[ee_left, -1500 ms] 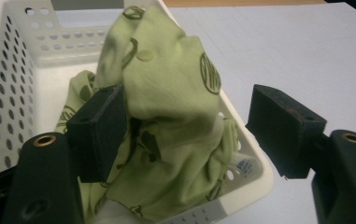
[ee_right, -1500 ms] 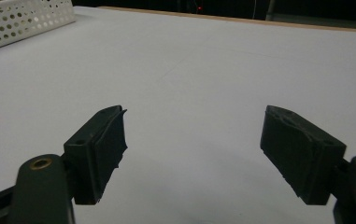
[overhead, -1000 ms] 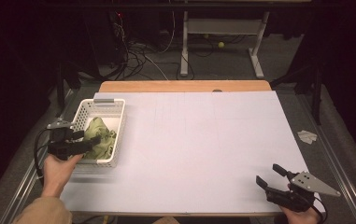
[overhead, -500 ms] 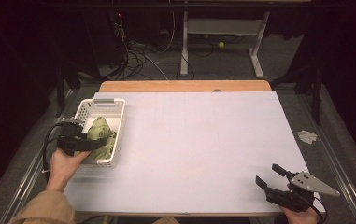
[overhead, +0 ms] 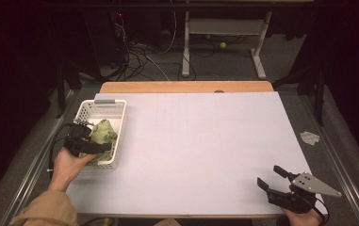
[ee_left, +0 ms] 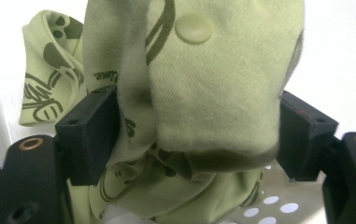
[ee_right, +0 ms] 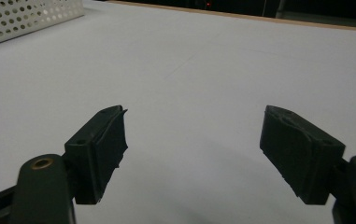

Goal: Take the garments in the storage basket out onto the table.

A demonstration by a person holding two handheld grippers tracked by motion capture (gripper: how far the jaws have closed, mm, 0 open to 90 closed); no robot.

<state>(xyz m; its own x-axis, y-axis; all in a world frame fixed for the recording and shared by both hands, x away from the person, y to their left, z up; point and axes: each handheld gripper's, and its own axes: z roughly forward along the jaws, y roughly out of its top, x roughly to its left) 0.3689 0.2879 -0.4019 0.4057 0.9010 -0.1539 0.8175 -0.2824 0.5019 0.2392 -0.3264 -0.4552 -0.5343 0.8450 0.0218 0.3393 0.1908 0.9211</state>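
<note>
A pale green printed cloth (overhead: pixel 104 132) lies bunched in a white perforated basket (overhead: pixel 99 107) at the table's left. My left gripper (overhead: pixel 105 147) reaches into the basket from its near side. In the left gripper view the cloth (ee_left: pixel 213 93), with a snap button on it, fills the space between the wide-apart jaws of the left gripper (ee_left: pixel 199 135), which stands open around it. My right gripper (overhead: pixel 268 175) rests near the front right edge of the table, open. In the right gripper view the right gripper (ee_right: pixel 194 140) has nothing between its jaws.
The white table sheet (overhead: pixel 205 141) stretches between the two grippers. A wooden strip (overhead: pixel 186 87) runs along the far edge. The basket (ee_right: pixel 26 16) appears far off in the right gripper view. Cables and a desk frame (overhead: pixel 224 28) lie on the floor beyond.
My left gripper has slid a little to the right, further into the basket and onto the cloth. The right gripper has stayed put.
</note>
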